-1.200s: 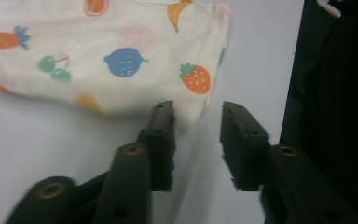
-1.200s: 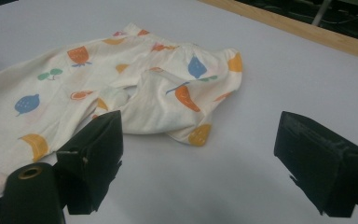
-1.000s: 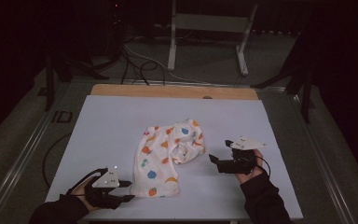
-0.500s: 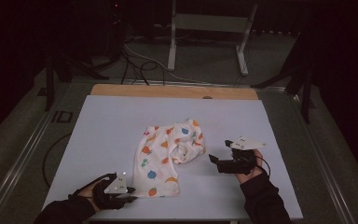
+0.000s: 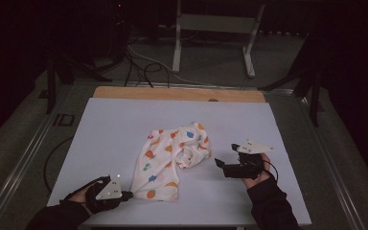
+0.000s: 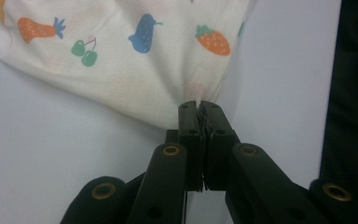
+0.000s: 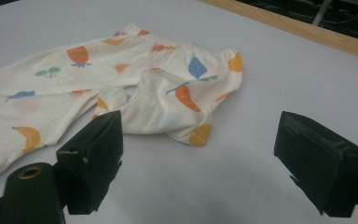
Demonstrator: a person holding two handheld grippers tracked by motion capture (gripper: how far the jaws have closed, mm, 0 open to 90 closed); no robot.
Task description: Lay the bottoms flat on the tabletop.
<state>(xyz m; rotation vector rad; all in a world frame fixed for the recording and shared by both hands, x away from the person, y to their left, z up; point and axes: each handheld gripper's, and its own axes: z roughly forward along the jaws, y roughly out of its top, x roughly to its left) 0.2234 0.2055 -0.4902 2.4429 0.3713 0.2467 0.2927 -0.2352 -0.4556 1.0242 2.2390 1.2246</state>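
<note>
Fruit-print child's trousers [image 5: 170,160] lying crumpled mid-table. Left gripper [image 5: 128,195], jaws just closed, pinching the near leg's hem corner. Right gripper [image 5: 219,164] waiting beside the bunched waist, jaws wide, empty. Best drawn out low and slowly, keeping the pinch firm.

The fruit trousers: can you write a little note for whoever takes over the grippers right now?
Left gripper: jaws have just been closing and are now shut on the near corner of the fruit trousers.
Right gripper: jaws open, empty, beside the crumpled leg end.
Trousers lie rumpled mid-table, one leg folded over.
Done: corner gripped.
Left, probably: grip the other side, then spread them flat.
</note>
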